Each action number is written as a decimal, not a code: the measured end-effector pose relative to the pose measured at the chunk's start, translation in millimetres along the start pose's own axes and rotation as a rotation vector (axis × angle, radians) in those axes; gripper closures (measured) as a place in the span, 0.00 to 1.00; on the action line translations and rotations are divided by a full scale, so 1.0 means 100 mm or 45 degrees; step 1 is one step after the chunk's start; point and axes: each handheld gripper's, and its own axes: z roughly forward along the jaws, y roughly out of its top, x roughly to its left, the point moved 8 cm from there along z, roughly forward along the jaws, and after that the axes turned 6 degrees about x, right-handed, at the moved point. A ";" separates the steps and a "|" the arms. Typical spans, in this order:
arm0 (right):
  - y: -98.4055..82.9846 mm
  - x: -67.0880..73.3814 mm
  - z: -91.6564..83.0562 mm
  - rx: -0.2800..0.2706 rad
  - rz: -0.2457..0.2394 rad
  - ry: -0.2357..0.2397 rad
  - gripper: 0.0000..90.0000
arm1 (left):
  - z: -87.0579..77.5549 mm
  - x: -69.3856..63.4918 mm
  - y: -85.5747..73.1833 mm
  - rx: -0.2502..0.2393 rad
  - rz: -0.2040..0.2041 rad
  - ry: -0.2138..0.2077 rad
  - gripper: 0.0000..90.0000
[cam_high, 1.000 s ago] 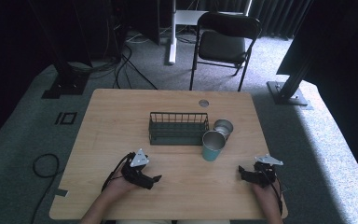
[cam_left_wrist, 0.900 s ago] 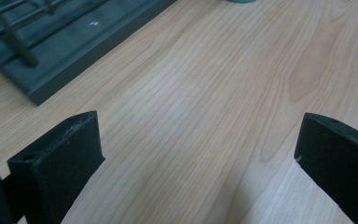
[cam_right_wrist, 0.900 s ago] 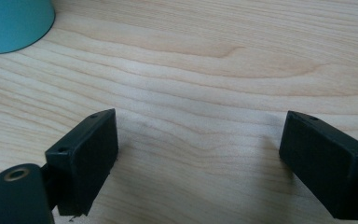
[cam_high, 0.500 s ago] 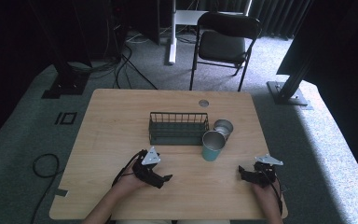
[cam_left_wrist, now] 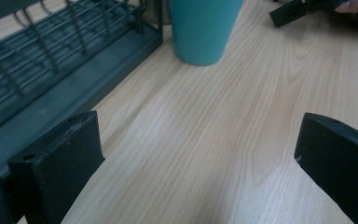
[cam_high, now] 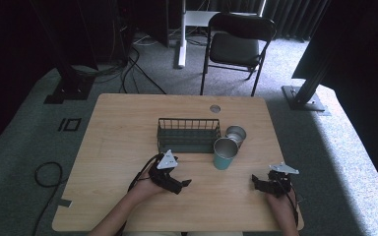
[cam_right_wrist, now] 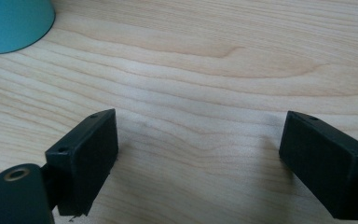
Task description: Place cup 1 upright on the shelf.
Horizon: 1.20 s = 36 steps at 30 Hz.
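Left tool [cam_high: 184, 184] jaws apart near teal tapered metal cup [cam_high: 224, 154]; right tool [cam_high: 257, 181] apart, seemingly resting on worktop [cam_high: 118, 132].

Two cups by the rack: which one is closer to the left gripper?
The teal cup, standing nearer the person; the plain metal cup sits behind it, beside the rack's end, farther from the left gripper.

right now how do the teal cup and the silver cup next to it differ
The teal cup is teal outside with a metal inside, while the silver cup is bare metal all over. The teal cup looks taller; the silver cup looks shorter. The teal cup stands nearer the person, off the front right corner of the wire basket, while the silver cup sits behind it, by the basket's right end. Both stand upright and open-topped on the table, outside the basket.
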 end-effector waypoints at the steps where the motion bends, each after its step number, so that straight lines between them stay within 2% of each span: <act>1: 0.00 0.00 0.00 0.000 0.000 0.000 0.12 | 0.02 -0.01 0.05 -0.009 0.004 -0.007 0.02; 22: 0.00 0.00 0.00 0.000 -0.001 0.000 0.12 | 0.24 -0.11 0.39 -0.018 0.069 -0.023 0.02; 30: 0.00 0.00 0.00 0.000 -0.001 0.000 0.13 | 0.34 -0.10 0.45 -0.019 0.077 -0.009 0.02; 32: 0.00 0.00 0.00 0.000 -0.001 0.000 0.13 | 0.37 -0.11 0.47 -0.021 0.068 -0.021 0.02; 36: 0.00 0.00 0.00 0.000 -0.001 0.000 0.13 | 0.42 -0.14 0.53 -0.023 0.082 -0.018 0.02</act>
